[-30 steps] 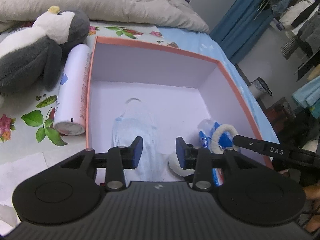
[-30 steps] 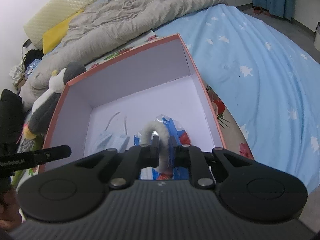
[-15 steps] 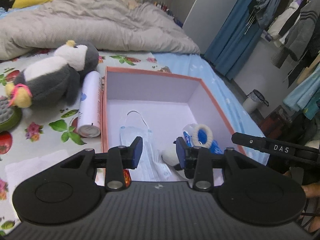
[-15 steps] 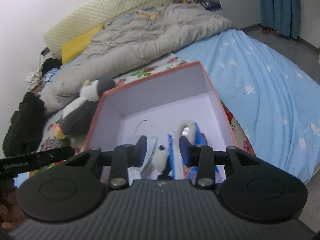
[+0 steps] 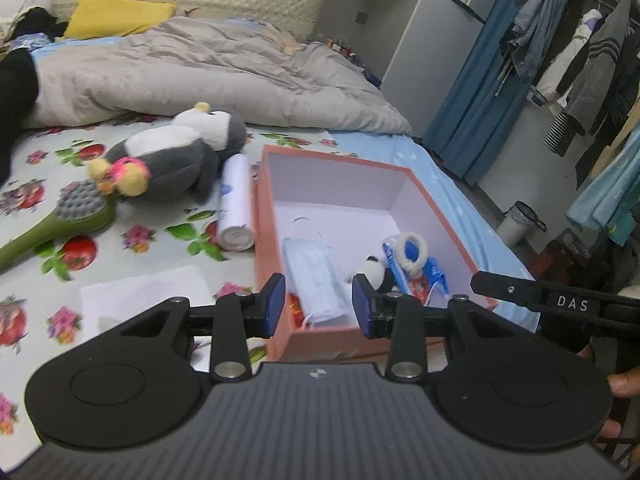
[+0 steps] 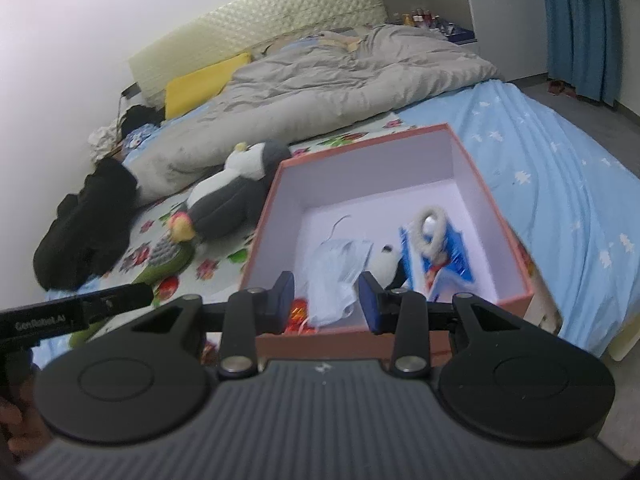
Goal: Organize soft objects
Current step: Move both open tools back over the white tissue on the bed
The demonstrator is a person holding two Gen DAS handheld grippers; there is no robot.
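Note:
An open pink box [image 5: 259,220] [image 6: 360,142] with a white inside sits on the bed. In it lie a blue face mask [image 5: 314,276] [image 6: 340,264], a small panda plush [image 5: 370,270] [image 6: 386,262], a white fluffy hair tie [image 5: 412,250] [image 6: 430,226] and a blue packet [image 5: 434,272] [image 6: 452,256]. A grey penguin plush [image 5: 172,160] [image 6: 232,196] lies left of the box. My left gripper [image 5: 319,305] and right gripper [image 6: 327,303] are both open and empty, held above the box's near edge.
A white roll [image 5: 236,204] lies against the box's left wall. A green brush [image 5: 68,216] [image 6: 168,260] lies by the penguin's feet, and a white sheet [image 5: 140,296] lies on the flowered cover. A grey duvet [image 5: 200,68] fills the back. The bed edge drops off at the right.
My right gripper has opened and let go of the hair tie, which now lies in the box. Both grippers have pulled back and up, away from the box.

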